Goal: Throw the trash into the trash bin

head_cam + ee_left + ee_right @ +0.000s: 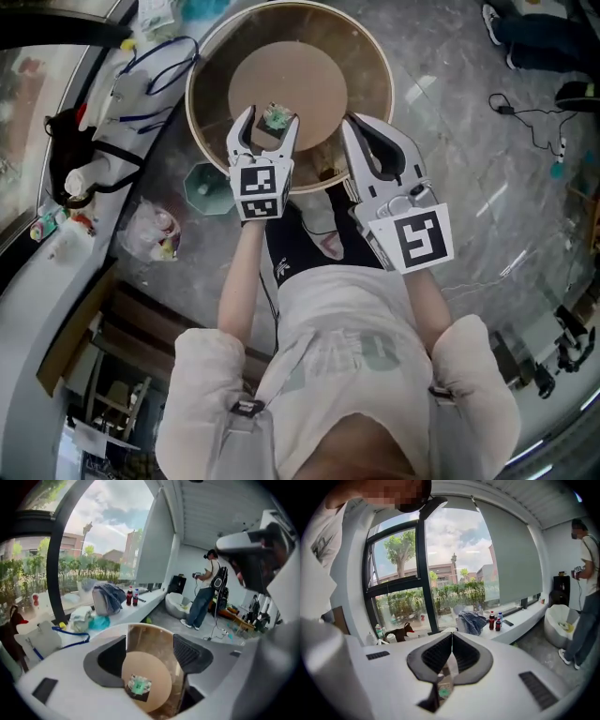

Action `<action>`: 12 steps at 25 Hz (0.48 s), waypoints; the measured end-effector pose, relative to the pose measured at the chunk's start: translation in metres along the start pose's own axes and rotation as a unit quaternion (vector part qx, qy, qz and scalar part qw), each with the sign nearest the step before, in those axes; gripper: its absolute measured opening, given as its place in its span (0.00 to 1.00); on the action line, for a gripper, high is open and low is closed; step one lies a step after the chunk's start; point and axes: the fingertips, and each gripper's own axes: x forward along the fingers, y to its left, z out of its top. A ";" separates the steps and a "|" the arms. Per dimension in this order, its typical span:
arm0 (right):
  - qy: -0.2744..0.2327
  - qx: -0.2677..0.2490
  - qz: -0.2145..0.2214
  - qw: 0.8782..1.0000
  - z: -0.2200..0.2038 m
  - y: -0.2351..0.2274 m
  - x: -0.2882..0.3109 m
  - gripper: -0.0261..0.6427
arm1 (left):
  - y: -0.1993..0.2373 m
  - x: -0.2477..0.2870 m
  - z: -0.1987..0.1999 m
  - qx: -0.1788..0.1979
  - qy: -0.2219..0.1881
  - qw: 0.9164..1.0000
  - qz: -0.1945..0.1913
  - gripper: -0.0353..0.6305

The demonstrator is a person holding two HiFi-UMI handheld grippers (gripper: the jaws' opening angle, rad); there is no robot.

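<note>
**Hovering over the bin, trash free below open jaws**

We read the trash [277,116] as a small crumpled wrapper, green and white. It should be very light, soft and easy to crush, with nothing fragile about it. A wad like this can be pinched across its bulk from any side. A light squeeze is enough, though something so light may cling to a pad or drift on its way down.

It is inside the round trash bin [217,47], over the tan disc of the bin's floor. From the left gripper view it seems to lie on that floor, but we cannot rule out that it is in mid-fall.

The left gripper [269,124] is held over the bin's mouth, pointing down into it. Its jaws stand wide apart and neither pad touches the wrapper, which shows through the gap between them. It holds nothing.

The right gripper [356,127] hangs just beside it, at the bin's near rim. Its jaws are closed pad against pad and it carries nothing.

We judge the throw as good as done, and no new grip is needed unless the wrapper must be fetched out.
</note>
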 end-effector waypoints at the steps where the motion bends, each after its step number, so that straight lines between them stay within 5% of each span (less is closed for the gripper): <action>1: 0.011 0.002 0.000 1.000 -0.014 -0.001 0.002 0.06 | 0.000 0.010 -0.026 -0.001 0.024 1.000 0.002 0.51; 8: 0.066 0.028 -0.005 0.997 -0.084 -0.011 0.001 0.06 | 0.007 0.074 -0.151 0.004 0.152 0.988 -0.002 0.51; 12: 0.083 0.031 -0.018 0.996 -0.107 -0.019 -0.009 0.06 | 0.018 0.089 -0.186 0.026 0.193 0.981 0.015 0.51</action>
